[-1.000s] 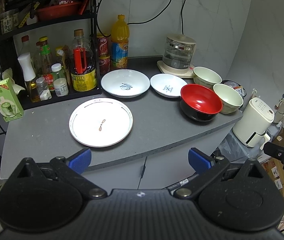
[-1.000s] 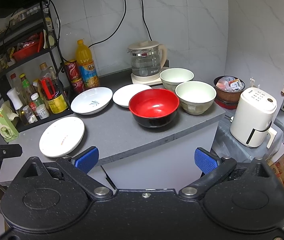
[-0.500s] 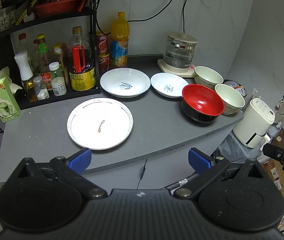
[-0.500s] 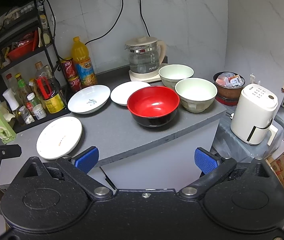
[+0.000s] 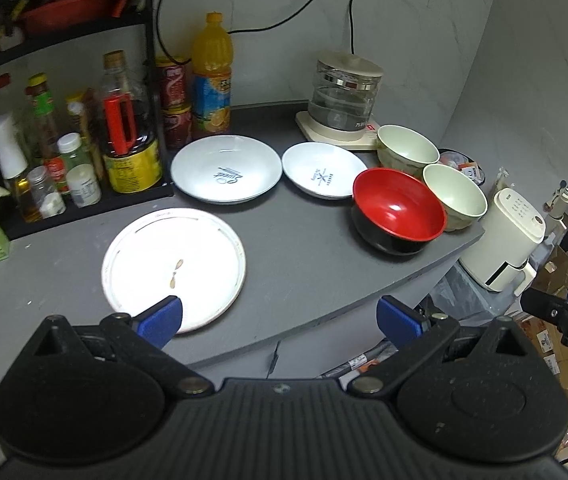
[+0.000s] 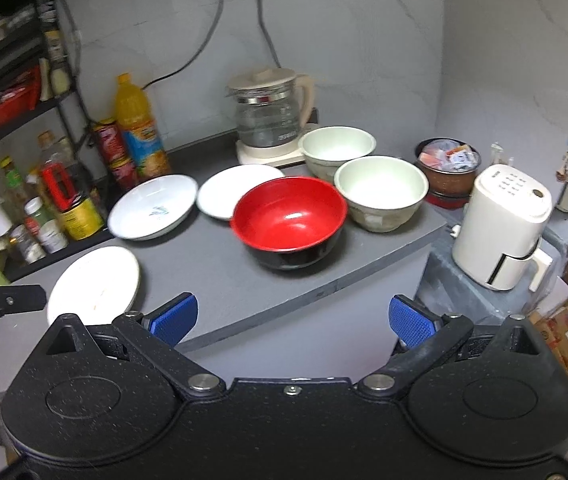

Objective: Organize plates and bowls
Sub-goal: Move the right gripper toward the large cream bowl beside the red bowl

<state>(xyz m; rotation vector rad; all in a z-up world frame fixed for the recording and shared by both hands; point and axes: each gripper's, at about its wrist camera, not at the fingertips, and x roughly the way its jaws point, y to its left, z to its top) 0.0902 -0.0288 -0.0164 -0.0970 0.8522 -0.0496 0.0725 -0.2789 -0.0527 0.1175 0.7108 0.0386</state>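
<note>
On the grey counter [image 5: 295, 248] lie a flat white plate [image 5: 174, 266] at the front left, two white dishes [image 5: 226, 168] [image 5: 323, 170] behind it, a red-and-black bowl [image 5: 397, 210] and two cream bowls [image 5: 453, 196] [image 5: 405, 150] at the right. My left gripper [image 5: 280, 316] is open and empty, its left pad over the plate's near rim. My right gripper [image 6: 291, 320] is open and empty, in front of the counter edge before the red bowl [image 6: 287, 220]. The plate [image 6: 94, 284], the dishes [image 6: 154, 206] [image 6: 236, 190] and the cream bowls [image 6: 379, 192] [image 6: 337, 148] also show there.
A black shelf rack [image 5: 64, 120] with bottles and jars stands at the back left. An orange juice bottle [image 5: 212, 76], cans and a glass kettle [image 5: 343, 96] stand by the wall. A white appliance [image 6: 503, 228] sits lower, right of the counter, next to a snack bowl [image 6: 449, 170].
Both grippers have moved forward toward the counter. The left one's pad now overlaps the flat plate's near rim. Nothing on the counter has moved.
</note>
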